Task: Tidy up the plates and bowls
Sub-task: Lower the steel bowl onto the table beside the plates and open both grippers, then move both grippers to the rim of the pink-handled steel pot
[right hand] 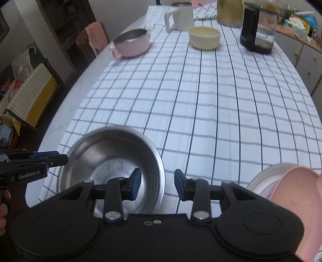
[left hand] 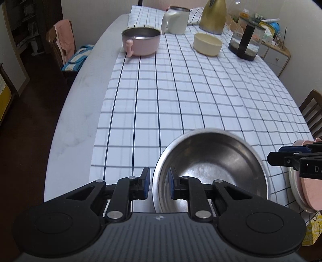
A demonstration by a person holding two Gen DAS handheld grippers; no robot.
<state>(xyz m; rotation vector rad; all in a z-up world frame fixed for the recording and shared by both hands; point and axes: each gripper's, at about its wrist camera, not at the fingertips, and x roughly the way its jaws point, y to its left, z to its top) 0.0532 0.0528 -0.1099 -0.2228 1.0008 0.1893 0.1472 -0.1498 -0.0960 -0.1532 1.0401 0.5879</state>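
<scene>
A steel bowl (left hand: 211, 169) sits at the near edge of the checked tablecloth; it also shows in the right wrist view (right hand: 112, 161). My left gripper (left hand: 159, 184) straddles its left rim, one pad outside and one inside, with a small gap to the rim. My right gripper (right hand: 157, 184) is open over the bowl's right rim, empty. A pink plate (right hand: 289, 193) lies on a steel plate (right hand: 259, 179) at the near right. A pink-sided bowl with handles (left hand: 140, 41) and a cream bowl (left hand: 208, 43) stand at the far end.
A white mug (left hand: 177, 19), a gold kettle (left hand: 214, 16) and a glass coffee pot (left hand: 246, 40) stand at the far end. Wooden chairs stand at the left (left hand: 60, 44) and right (left hand: 312, 110). The table's bare left edge (left hand: 80, 100) drops to dark floor.
</scene>
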